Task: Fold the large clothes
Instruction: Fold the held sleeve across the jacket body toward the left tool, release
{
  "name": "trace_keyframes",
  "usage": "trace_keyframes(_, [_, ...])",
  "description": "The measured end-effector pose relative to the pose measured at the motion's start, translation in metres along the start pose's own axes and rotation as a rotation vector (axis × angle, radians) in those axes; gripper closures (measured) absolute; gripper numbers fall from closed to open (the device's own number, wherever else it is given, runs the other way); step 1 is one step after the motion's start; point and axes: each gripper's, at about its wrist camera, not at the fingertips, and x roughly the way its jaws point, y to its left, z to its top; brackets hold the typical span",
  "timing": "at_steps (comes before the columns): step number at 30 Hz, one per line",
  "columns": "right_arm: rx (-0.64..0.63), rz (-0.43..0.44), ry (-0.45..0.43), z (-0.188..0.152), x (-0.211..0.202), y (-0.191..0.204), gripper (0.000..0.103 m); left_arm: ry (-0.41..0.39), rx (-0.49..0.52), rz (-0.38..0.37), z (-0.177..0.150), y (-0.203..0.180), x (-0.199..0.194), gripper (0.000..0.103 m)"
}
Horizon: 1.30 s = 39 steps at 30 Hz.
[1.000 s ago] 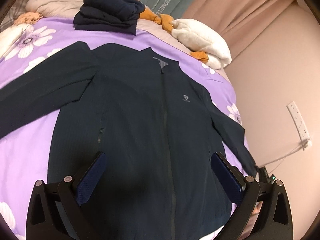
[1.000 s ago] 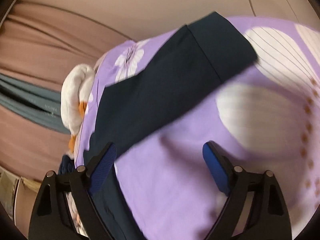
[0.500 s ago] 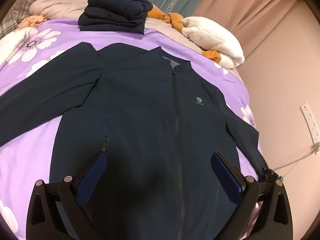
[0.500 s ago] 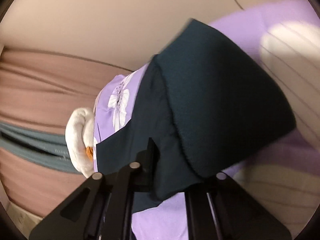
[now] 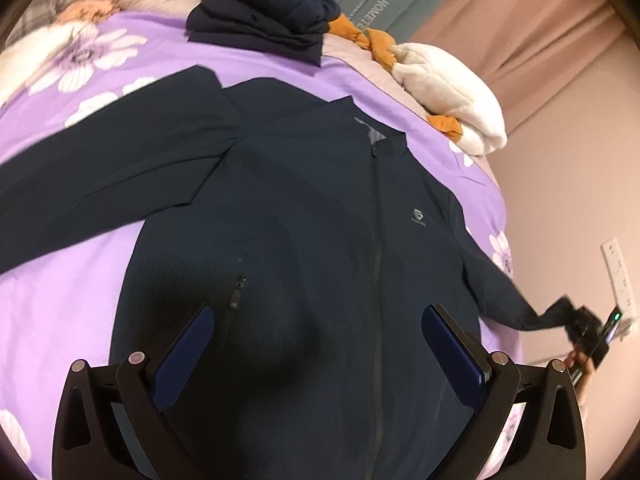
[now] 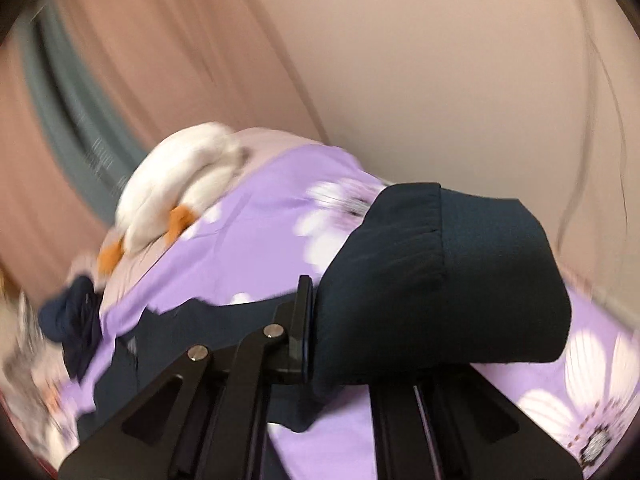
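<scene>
**Right gripper has the sleeve cuff, left one waits over the jacket**

Your right gripper (image 6: 316, 340) is squeezed tight on the cuff (image 6: 440, 280) of the jacket's sleeve. The dark cloth bunches up in a fat roll just past the jaws and hides one of them. This gripper points down at a slant, and the cuff hangs in the air above the purple bed cover (image 6: 260, 216). In the left wrist view you can see the same gripper small and blurry by the right edge of the bed, with the sleeve (image 5: 500, 292) pulled out long and thin to it.

Your left gripper (image 5: 316, 344) is wide open and holds nothing. It tilts down over the lower front of the jacket (image 5: 304, 216), with one blue finger (image 5: 188, 348) on each side of the zip. Whether the tips touch the cloth, you cannot tell.

The jacket lies flat, front up, in the middle of the bed. Its other sleeve (image 5: 112, 168) stretches out toward the left edge. A folded dark pile (image 5: 260, 12) sits near the far edge of the bed, and a white soft toy (image 5: 448, 88) lies at the far right corner.
</scene>
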Motion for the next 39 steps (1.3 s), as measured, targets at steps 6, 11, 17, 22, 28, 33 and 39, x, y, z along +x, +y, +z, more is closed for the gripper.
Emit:
trace_keyframes(6, [-0.262,0.056,0.01,0.003,-0.008,0.124,0.096,0.015,-0.052,0.05,0.007,0.027,-0.006,0.0])
trace_keyframes(11, [-0.484,0.082,0.026,-0.025,0.011,0.234,0.096,0.031,-0.091,0.06,0.01,0.05,-0.013,0.0])
trace_keyframes(17, [-0.781,0.094,0.053,-0.097,0.032,0.341,0.096,0.016,-0.108,0.064,0.015,0.072,-0.024,0.0])
trace_keyframes(22, [-1.035,0.09,0.081,-0.178,0.054,0.41,0.096,0.01,-0.128,0.07,0.018,0.087,-0.026,0.0])
trace_keyframes(28, [-1.285,0.104,0.235,-0.281,0.089,0.438,0.074,0.023,-0.132,0.073,0.02,0.096,-0.019,0.0])
trace_keyframes(33, [-1.403,0.09,0.228,-0.32,0.098,0.427,0.02,0.033,-0.1,0.034,0.023,0.09,-0.008,0.0])
trace_keyframes(39, [-1.335,0.29,0.341,-0.298,0.063,0.389,0.007,0.066,-0.091,-0.055,0.031,0.077,0.015,0.0])
